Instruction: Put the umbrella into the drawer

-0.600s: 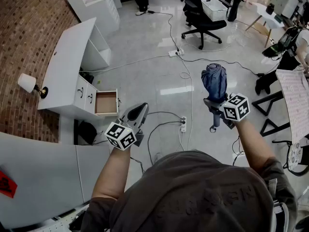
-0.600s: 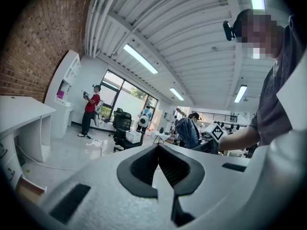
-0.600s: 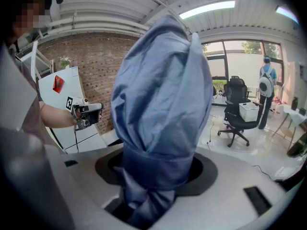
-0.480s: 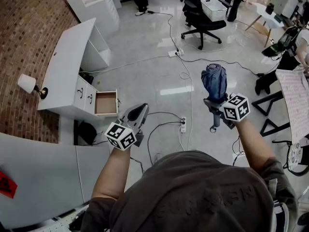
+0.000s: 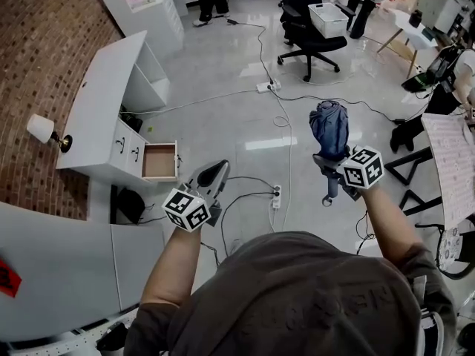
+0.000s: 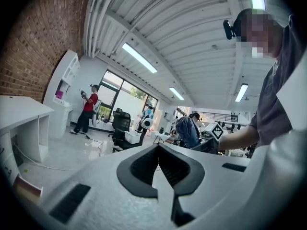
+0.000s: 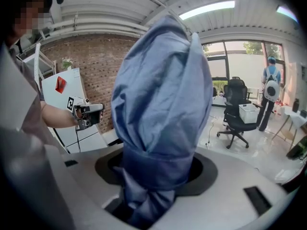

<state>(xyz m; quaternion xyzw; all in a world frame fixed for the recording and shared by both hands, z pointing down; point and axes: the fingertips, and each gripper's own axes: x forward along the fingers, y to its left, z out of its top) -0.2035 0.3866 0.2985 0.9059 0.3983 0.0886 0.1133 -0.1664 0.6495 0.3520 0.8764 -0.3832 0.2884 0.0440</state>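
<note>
1. Far left: drawer [image 5: 159,162], pulled out of the white cabinet [image 5: 104,117] against the brick wall [image 5: 44,43].
2. Just right of the drawer: left gripper [image 5: 217,167], jaws pressed together, nothing between them.
3. Well right of the drawer: right gripper [image 5: 332,158], jaws pinching the folded blue umbrella [image 5: 329,127], its fabric bundle sticking out past the jaws, over the floor [image 5: 245,117].

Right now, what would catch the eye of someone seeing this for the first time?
A folded blue umbrella stands upright in the right gripper, whose jaws are closed on it, at centre right above the shiny floor. At the left, one drawer stands pulled out and empty from the white cabinet by the brick wall. The left gripper hangs between them, jaws together, holding nothing.
</note>
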